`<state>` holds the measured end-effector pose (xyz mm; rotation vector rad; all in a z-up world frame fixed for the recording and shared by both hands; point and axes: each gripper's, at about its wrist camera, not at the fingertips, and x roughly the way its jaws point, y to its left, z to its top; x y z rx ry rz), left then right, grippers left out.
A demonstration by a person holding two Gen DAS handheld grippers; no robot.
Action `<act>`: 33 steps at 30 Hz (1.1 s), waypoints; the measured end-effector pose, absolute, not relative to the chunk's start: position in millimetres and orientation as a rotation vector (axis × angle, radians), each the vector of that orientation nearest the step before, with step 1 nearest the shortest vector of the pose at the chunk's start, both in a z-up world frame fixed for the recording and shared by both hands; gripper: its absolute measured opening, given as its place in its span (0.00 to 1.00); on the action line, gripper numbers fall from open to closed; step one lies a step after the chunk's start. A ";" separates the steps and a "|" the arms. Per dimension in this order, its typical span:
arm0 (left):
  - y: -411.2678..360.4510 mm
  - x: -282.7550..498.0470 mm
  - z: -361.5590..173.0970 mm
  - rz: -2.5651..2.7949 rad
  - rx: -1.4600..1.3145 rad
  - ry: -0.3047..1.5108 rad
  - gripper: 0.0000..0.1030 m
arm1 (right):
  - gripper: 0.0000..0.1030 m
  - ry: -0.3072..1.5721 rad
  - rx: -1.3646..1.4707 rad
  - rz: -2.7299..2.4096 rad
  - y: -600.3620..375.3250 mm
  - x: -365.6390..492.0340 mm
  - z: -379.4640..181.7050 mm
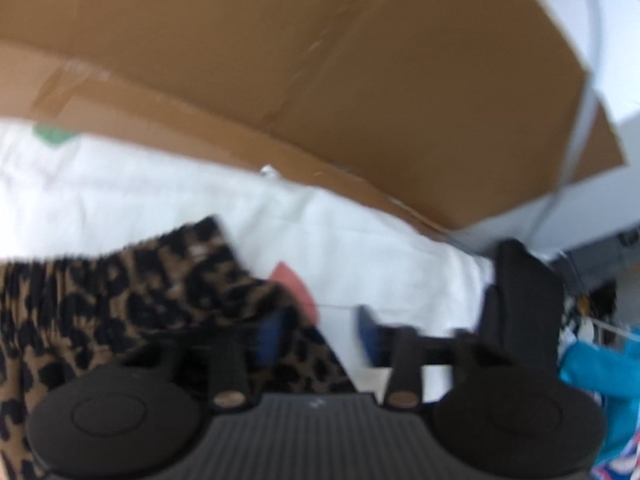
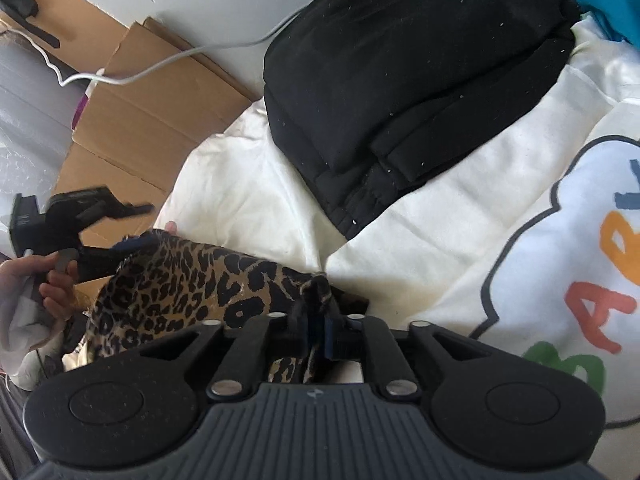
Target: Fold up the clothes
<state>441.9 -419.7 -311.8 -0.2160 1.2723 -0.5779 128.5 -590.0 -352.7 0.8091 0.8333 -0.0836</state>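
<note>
Black garment [image 2: 408,92] lay folded; leopard-print garment [image 2: 180,280] unfolded, pinched in right gripper [image 2: 316,332], left gripper [image 1: 320,336] jaws released.

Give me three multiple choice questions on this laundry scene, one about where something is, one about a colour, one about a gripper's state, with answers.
1. Where does the folded black garment lie?
A. on the white sheet
B. inside the cardboard box
C. in a person's hand

2. What colour is the cable over the cardboard?
A. red
B. white
C. black

3. What is the right gripper doing?
A. standing open and empty
B. holding the black garment
C. pinching the leopard-print garment

Answers: 1 A, it rests on the white sheet. 2 B, the cable is pale white. 3 C, spotted cloth is bunched between its fingers.
</note>
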 end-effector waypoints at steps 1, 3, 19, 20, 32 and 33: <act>-417.8 442.0 -299.7 -0.586 -0.197 1.259 0.65 | 0.28 0.831 0.808 -0.084 -590.1 126.9 -350.0; -412.6 442.9 -274.9 -0.603 -0.170 1.234 0.69 | 0.38 0.826 0.772 -0.091 -589.6 124.6 -343.1; -287.4 373.3 -138.3 -0.703 -0.029 1.076 0.72 | 0.38 0.901 0.674 -0.075 -597.8 98.8 -294.4; -276.8 363.0 -138.8 -0.695 -0.045 1.071 0.72 | 0.38 0.904 0.658 -0.066 -596.7 96.6 -289.2; -187.1 256.8 -145.5 -0.600 -0.251 1.111 0.71 | 0.38 0.877 0.531 0.005 -591.8 54.1 -203.6; -183.0 249.6 -143.5 -0.594 -0.256 1.112 0.71 | 0.38 0.870 0.527 0.008 -592.0 49.8 -195.2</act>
